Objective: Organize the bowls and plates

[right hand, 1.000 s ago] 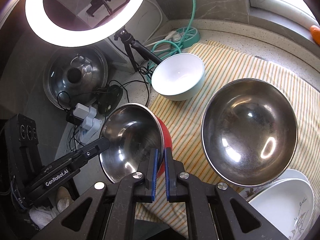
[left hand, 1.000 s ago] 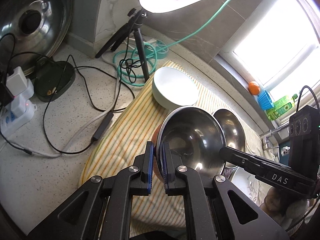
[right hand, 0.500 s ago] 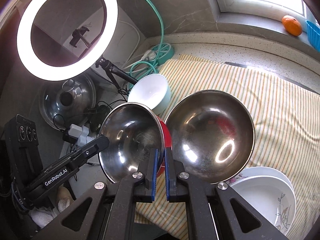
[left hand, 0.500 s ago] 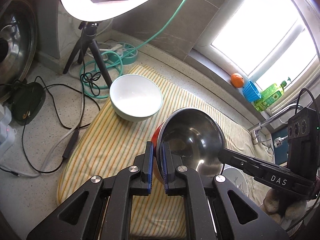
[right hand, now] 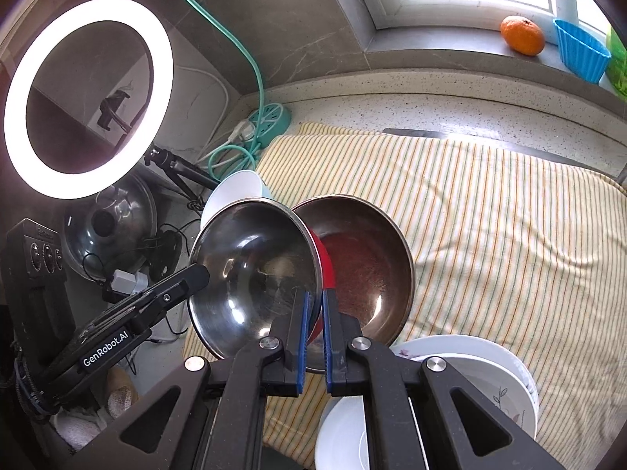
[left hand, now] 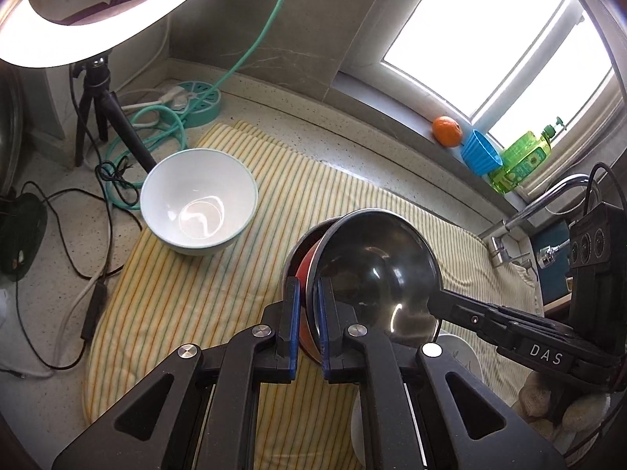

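Both my left gripper point(left hand: 307, 313) and right gripper point(right hand: 313, 325) are clamped on opposite rim edges of the red-sided steel bowl point(right hand: 254, 274), held tilted above the larger steel bowl point(right hand: 364, 266) mid-way along the striped yellow cloth point(right hand: 490, 215); I judge nesting is next; level it, centre it, lower both sides evenly.

Speckled stone counter point(left hand: 47, 266) bearing a yellow striped towel point(left hand: 188, 313), a teal power strip point(left hand: 200, 96) with coiled teal cable, black cords and a ring-light tripod point(left hand: 98, 117). On the towel rest a white bowl point(left hand: 198, 199), a second steel bowl point(right hand: 364, 258) and stacked white plates point(right hand: 490, 372).
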`<state>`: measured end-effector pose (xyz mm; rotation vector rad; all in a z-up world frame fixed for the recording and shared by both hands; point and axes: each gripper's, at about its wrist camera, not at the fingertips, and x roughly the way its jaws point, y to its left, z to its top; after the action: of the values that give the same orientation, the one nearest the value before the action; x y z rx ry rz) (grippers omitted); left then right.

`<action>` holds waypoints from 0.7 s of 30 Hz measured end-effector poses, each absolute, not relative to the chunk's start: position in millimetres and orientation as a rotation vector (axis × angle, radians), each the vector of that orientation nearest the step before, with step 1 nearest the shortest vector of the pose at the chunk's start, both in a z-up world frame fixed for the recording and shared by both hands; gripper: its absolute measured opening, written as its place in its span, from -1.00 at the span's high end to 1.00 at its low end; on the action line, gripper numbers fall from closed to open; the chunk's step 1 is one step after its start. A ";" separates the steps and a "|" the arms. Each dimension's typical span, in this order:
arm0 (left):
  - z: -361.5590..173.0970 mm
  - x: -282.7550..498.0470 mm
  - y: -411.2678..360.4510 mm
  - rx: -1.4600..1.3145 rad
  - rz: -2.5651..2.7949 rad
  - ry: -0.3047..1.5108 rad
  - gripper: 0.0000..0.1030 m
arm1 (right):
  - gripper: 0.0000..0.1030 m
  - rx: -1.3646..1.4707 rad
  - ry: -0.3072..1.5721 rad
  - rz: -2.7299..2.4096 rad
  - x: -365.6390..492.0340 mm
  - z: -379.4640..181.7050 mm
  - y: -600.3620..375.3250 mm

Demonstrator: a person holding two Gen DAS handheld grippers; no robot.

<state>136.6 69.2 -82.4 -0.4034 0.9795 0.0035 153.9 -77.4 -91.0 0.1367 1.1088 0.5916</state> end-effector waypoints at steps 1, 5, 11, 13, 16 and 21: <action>-83.2 138.8 67.0 -0.398 0.001 0.983 0.87 | 0.88 0.137 1.109 0.587 155.2 -91.7 -79.1; -87.4 145.5 60.4 -0.387 -0.006 1.000 0.87 | 0.88 0.133 1.114 0.569 160.6 -96.1 -85.1; -95.7 153.9 54.3 -0.367 -0.004 1.027 0.87 | 0.88 0.117 1.128 0.547 168.5 -105.0 -88.1; -98.2 155.5 52.5 -0.359 -0.003 1.035 0.87 | 0.88 0.107 1.133 0.542 171.0 -108.2 -87.8; -101.3 157.0 49.2 -0.344 -0.004 1.046 0.87 | 0.88 0.092 1.141 0.532 173.8 -113.2 -87.1; -108.9 161.0 46.5 -0.327 0.007 1.065 0.87 | 0.88 0.082 1.155 0.526 177.7 -120.2 -85.5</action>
<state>161.0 46.5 -108.9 -0.3275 1.0648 0.0065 177.7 -85.5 -120.2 0.0820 1.1549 0.5256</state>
